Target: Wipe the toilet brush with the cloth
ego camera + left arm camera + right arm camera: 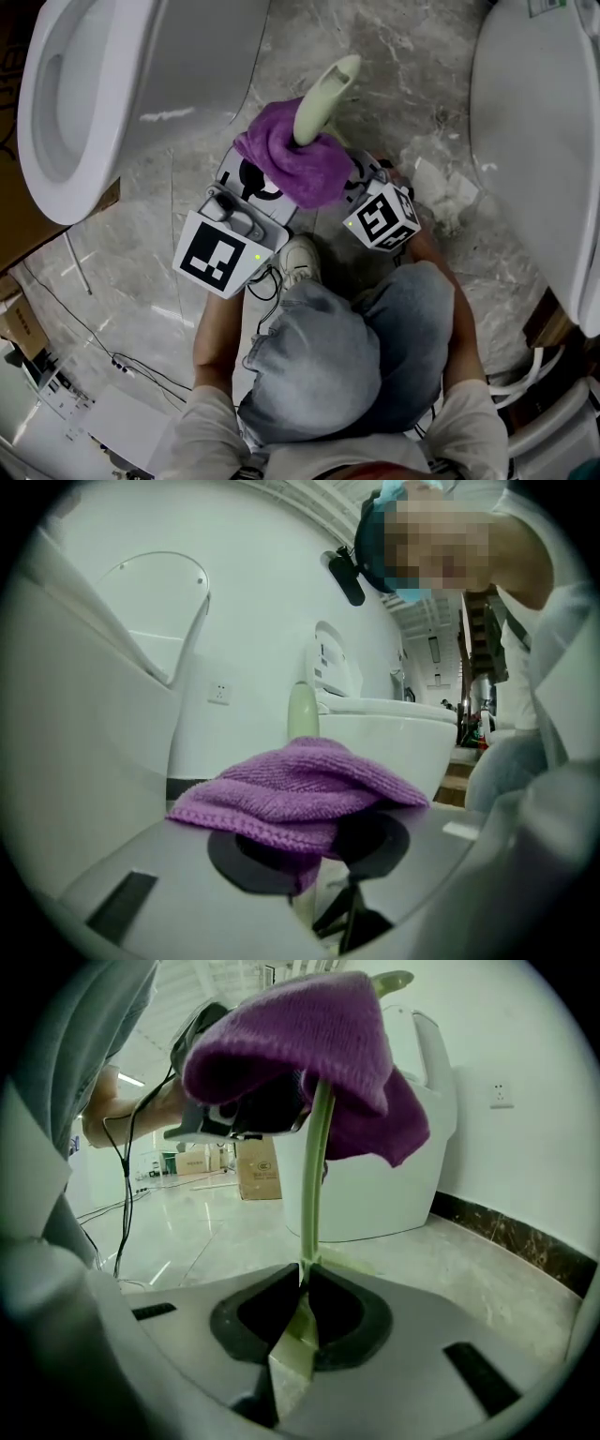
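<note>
The pale green toilet brush [325, 94] sticks up from a purple knitted cloth [291, 161] bunched around its shaft. In the right gripper view the thin green shaft [315, 1176] rises from my right gripper [302, 1302], which is shut on it, and passes up into the cloth [309, 1044]. My left gripper [314, 860] is shut on the cloth [300, 789], which drapes over its jaws and hides the pads. The brush's end [302, 712] shows just behind the cloth. In the head view the two grippers meet under the cloth, the left [251, 183] beside the right [364, 178].
One white toilet [94, 84] stands at the left and another [534, 141] at the right, with marble floor between. Crumpled white paper [445, 192] lies by the right gripper. The person's knees [328, 356] and a shoe [298, 258] are below. Cables [122, 361] trail at lower left.
</note>
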Action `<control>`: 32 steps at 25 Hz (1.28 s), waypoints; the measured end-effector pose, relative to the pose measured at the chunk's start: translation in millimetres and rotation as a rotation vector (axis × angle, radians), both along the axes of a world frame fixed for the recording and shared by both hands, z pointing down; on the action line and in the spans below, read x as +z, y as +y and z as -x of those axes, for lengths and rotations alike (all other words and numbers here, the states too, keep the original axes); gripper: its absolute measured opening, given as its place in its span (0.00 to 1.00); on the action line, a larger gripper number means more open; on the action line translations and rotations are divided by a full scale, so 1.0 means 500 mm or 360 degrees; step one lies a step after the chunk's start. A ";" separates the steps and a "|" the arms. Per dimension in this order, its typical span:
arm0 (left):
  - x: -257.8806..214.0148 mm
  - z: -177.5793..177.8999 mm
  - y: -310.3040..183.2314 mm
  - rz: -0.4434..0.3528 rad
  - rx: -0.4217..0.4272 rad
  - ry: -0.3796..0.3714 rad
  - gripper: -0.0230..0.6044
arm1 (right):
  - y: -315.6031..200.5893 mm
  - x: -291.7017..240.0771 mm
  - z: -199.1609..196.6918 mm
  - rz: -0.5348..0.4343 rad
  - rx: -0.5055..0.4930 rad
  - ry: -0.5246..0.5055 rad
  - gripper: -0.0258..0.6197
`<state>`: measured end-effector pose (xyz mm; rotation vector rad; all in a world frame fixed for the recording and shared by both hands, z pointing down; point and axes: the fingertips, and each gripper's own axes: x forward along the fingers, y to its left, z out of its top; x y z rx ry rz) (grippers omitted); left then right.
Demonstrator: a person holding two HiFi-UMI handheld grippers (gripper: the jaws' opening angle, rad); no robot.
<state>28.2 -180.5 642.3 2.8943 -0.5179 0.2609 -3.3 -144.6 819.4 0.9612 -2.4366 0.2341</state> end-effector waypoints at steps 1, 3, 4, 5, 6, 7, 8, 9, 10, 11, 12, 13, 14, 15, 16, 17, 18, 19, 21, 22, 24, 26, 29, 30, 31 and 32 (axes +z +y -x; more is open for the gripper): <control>-0.010 -0.003 -0.002 -0.0001 0.0016 -0.0002 0.23 | 0.000 0.000 0.000 0.0001 -0.0002 -0.0004 0.09; -0.027 -0.011 -0.007 0.0008 0.0048 0.0006 0.24 | -0.001 -0.001 0.000 0.0005 -0.0005 -0.0009 0.09; -0.036 -0.014 -0.010 0.0018 0.0061 0.0019 0.24 | -0.001 -0.001 0.000 0.0007 -0.0005 -0.0010 0.09; -0.044 -0.017 -0.013 0.0026 0.0074 0.0037 0.25 | -0.002 -0.001 -0.001 0.0008 -0.0006 -0.0009 0.09; -0.054 -0.020 -0.015 0.0031 0.0086 0.0057 0.26 | -0.002 -0.001 -0.001 0.0010 -0.0006 -0.0008 0.09; -0.065 -0.024 -0.017 0.0032 0.0098 0.0077 0.27 | -0.001 -0.001 -0.001 0.0012 -0.0006 -0.0006 0.09; -0.078 -0.027 -0.019 0.0028 0.0110 0.0098 0.27 | -0.001 -0.001 0.000 0.0013 -0.0006 -0.0005 0.09; -0.093 -0.030 -0.021 0.0020 0.0122 0.0122 0.28 | -0.001 -0.001 0.000 0.0012 -0.0006 -0.0002 0.09; -0.108 -0.032 -0.023 0.0007 0.0133 0.0149 0.28 | -0.002 -0.001 0.000 0.0009 -0.0007 0.0001 0.09; -0.124 -0.035 -0.026 -0.0009 0.0142 0.0182 0.28 | -0.002 0.000 0.000 0.0006 -0.0007 0.0003 0.09; -0.138 -0.037 -0.028 -0.0028 0.0149 0.0214 0.28 | -0.003 0.000 0.000 0.0003 -0.0007 0.0006 0.09; -0.148 -0.039 -0.030 -0.0051 0.0155 0.0239 0.28 | -0.003 0.000 0.000 0.0001 -0.0007 0.0008 0.09; -0.154 -0.041 -0.031 -0.0078 0.0160 0.0248 0.27 | -0.003 0.000 0.000 0.0001 -0.0006 0.0010 0.09; -0.153 -0.043 -0.031 -0.0109 0.0163 0.0240 0.27 | -0.002 0.000 0.000 0.0002 -0.0005 0.0012 0.09; -0.148 -0.044 -0.028 -0.0138 0.0165 0.0217 0.27 | -0.001 0.000 0.000 0.0003 -0.0004 0.0015 0.09; -0.139 -0.045 -0.025 -0.0164 0.0166 0.0184 0.27 | -0.001 0.000 0.000 0.0005 -0.0004 0.0017 0.09; -0.127 -0.045 -0.020 -0.0186 0.0166 0.0142 0.27 | -0.001 0.000 0.000 0.0005 -0.0006 0.0020 0.09; -0.112 -0.043 -0.015 -0.0201 0.0165 0.0098 0.27 | -0.001 0.000 0.000 0.0003 -0.0008 0.0022 0.09; -0.079 -0.037 -0.008 -0.0205 0.0159 0.0021 0.26 | -0.001 0.000 -0.001 0.0000 -0.0010 0.0025 0.09; -0.062 -0.032 -0.005 -0.0198 0.0155 -0.0009 0.26 | -0.001 -0.001 -0.001 0.0000 -0.0011 0.0025 0.09; -0.025 -0.023 -0.001 -0.0169 0.0140 -0.0054 0.23 | 0.000 0.000 -0.001 0.0001 -0.0013 0.0026 0.09; 0.013 -0.015 0.000 -0.0121 0.0114 -0.0075 0.19 | 0.000 0.001 -0.001 0.0005 -0.0012 0.0027 0.09; 0.061 -0.007 0.002 -0.0067 0.0086 -0.0083 0.17 | 0.000 0.003 -0.001 0.0008 -0.0012 0.0028 0.09; 0.074 -0.006 0.003 -0.0057 0.0082 -0.0082 0.17 | 0.000 0.004 -0.001 0.0009 -0.0011 0.0029 0.09; 0.086 -0.006 0.005 -0.0047 0.0079 -0.0081 0.17 | 0.000 0.004 -0.002 0.0009 -0.0009 0.0030 0.09; 0.097 -0.005 0.006 -0.0037 0.0076 -0.0080 0.17 | -0.001 0.004 -0.002 0.0009 -0.0005 0.0032 0.09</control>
